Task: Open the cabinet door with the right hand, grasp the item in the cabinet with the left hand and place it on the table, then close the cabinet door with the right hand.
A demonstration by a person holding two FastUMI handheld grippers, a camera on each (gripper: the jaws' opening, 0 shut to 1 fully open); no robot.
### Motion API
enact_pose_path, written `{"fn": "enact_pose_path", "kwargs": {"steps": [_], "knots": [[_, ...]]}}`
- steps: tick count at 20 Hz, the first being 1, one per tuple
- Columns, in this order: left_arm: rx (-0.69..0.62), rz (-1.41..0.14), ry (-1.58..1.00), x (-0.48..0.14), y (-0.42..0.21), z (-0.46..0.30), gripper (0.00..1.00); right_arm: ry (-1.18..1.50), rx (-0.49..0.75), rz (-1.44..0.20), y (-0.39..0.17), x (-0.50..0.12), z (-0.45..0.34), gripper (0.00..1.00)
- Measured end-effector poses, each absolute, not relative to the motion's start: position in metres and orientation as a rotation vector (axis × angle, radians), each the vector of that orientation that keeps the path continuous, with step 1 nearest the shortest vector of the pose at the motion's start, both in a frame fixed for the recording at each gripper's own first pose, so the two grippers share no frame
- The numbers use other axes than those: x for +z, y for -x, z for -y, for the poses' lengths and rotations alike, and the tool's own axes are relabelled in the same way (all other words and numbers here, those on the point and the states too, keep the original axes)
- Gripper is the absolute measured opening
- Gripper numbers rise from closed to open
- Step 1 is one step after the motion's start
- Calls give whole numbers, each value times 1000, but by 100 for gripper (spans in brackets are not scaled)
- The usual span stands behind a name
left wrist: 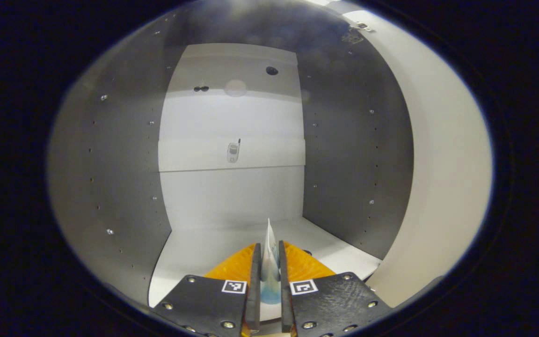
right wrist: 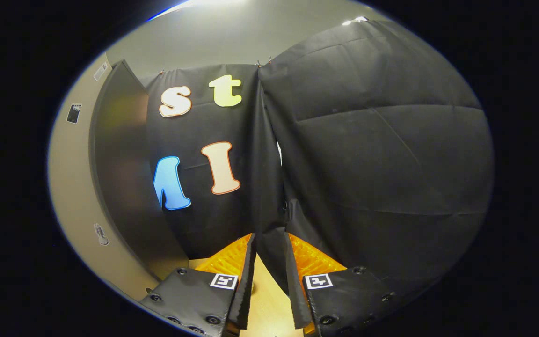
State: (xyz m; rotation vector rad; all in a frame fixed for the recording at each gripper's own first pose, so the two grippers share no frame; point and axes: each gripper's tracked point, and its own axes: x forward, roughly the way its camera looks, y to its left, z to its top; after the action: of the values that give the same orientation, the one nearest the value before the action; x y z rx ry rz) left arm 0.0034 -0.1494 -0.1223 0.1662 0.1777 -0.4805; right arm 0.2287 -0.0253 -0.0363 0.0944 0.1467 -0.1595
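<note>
In the left gripper view I look into the open cabinet, with its white back panel (left wrist: 232,117), grey side walls and white floor (left wrist: 199,252). My left gripper (left wrist: 269,245) is shut on a thin white and blue packet (left wrist: 270,232), seen edge-on and standing up between the fingers just above the cabinet floor. The pale cabinet door (left wrist: 442,187) stands swung open at the right. In the right gripper view, my right gripper (right wrist: 270,237) is open with nothing between its fingers, facing the black cloth wall, and the open door (right wrist: 120,178) is off to its left.
A small sticker (left wrist: 233,152) sits on a ledge strip across the back panel. Rows of small holes and pegs line both grey walls. The wooden table (right wrist: 265,299) shows below the right gripper's fingers. The beige cabinet side (right wrist: 70,187) lies at the far left.
</note>
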Motion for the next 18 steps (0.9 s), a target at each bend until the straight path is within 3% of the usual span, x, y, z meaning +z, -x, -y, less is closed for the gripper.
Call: {"fn": "enact_pose_path", "kwargs": {"steps": [6,8,9,15,16,18], "knots": [[-491,-162,-236,-118,12,153,11,-129,-180,-158,-218,-40,29,38],[-507,-145,-230,-110,20,152,11,-130,-186,-155,-215,-39,28,35],[-514,-132,-227,-104,23,151,11,-127,-188,-154,-213,-39,28,41],[-512,-73,-239,-60,69,127,11,-102,-186,-146,-207,-35,19,35],[-508,-58,-237,-51,79,121,11,-98,-183,-146,-207,-35,17,41],[-486,-47,-237,-43,95,106,11,-93,-170,-151,-208,-35,9,41]]}}
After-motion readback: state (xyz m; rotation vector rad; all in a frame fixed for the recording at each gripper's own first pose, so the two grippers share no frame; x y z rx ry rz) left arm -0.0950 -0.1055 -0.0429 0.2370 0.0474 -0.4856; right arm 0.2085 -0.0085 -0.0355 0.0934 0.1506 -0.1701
